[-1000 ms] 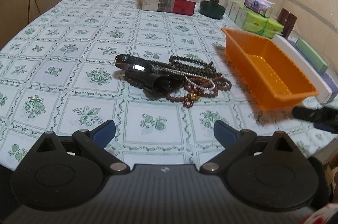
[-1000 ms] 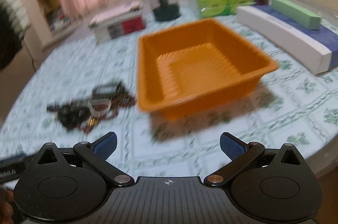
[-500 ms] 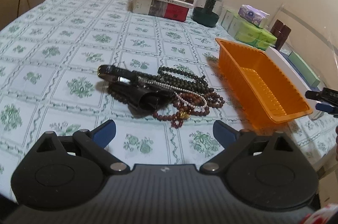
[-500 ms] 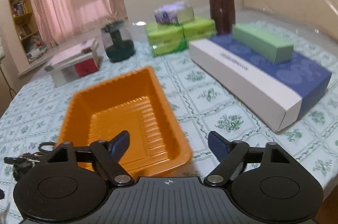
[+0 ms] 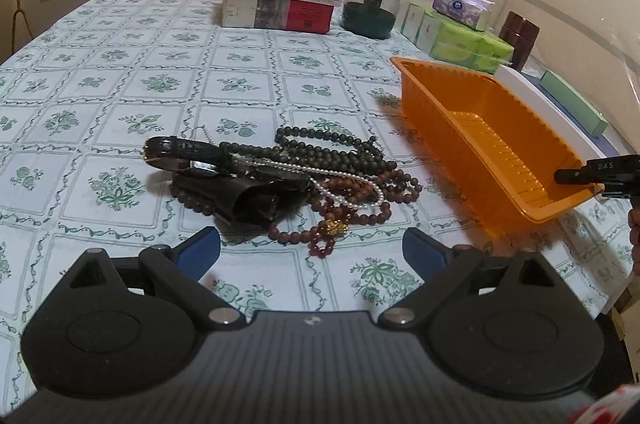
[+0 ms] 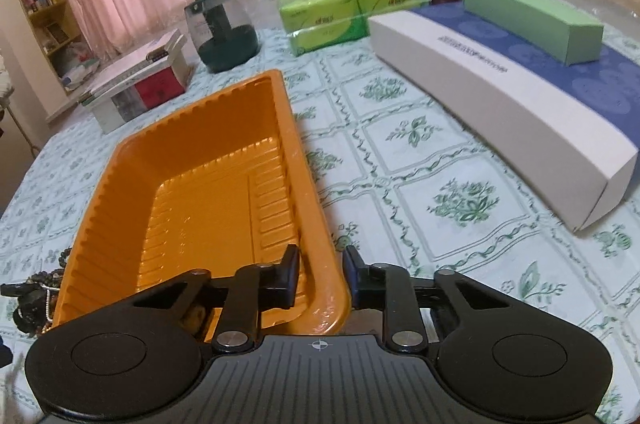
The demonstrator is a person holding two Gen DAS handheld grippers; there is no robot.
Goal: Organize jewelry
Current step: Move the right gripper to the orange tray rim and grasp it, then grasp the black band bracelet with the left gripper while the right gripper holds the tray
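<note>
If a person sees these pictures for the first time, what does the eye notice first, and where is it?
The bright orange tray dominates the floral tablecloth; the right gripper straddles its near corner rim, one finger inside and one outside. In the left wrist view, a dark tangle of bead necklaces with a white pearl strand lies left of the tray, ahead of the open left gripper.
</note>
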